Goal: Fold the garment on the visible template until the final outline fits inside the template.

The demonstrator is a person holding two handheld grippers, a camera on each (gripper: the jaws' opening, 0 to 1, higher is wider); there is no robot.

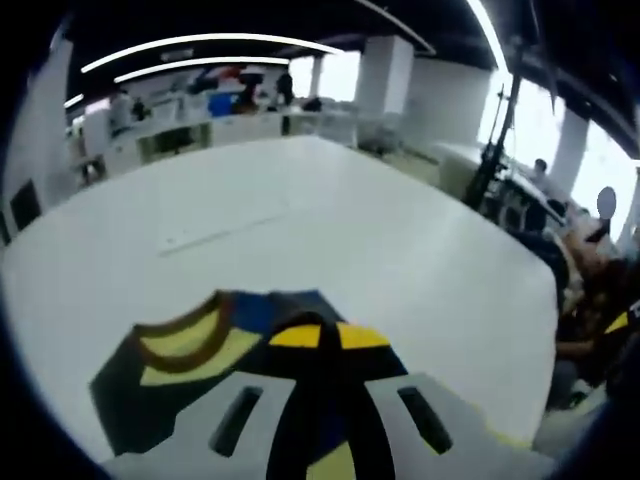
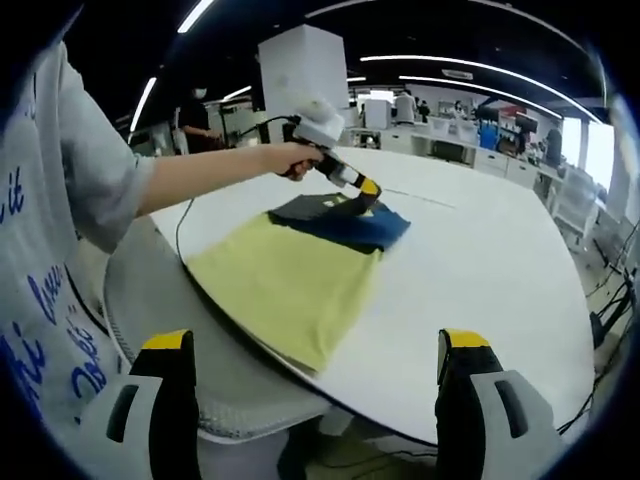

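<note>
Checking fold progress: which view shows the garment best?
The right gripper view: the whole garment lies on the table, left gripper at its dark end. The left gripper view shows just the collar end, part hidden by the jaws.

Open white round tabletop point(image 2: 480, 290) right of and beyond the flat yellow-and-navy garment point(image 2: 300, 275); nothing standing there

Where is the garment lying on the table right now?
In the right gripper view the garment lies flat on the white table, at its near edge beside the person's arm, with the left gripper on its far dark end.
</note>
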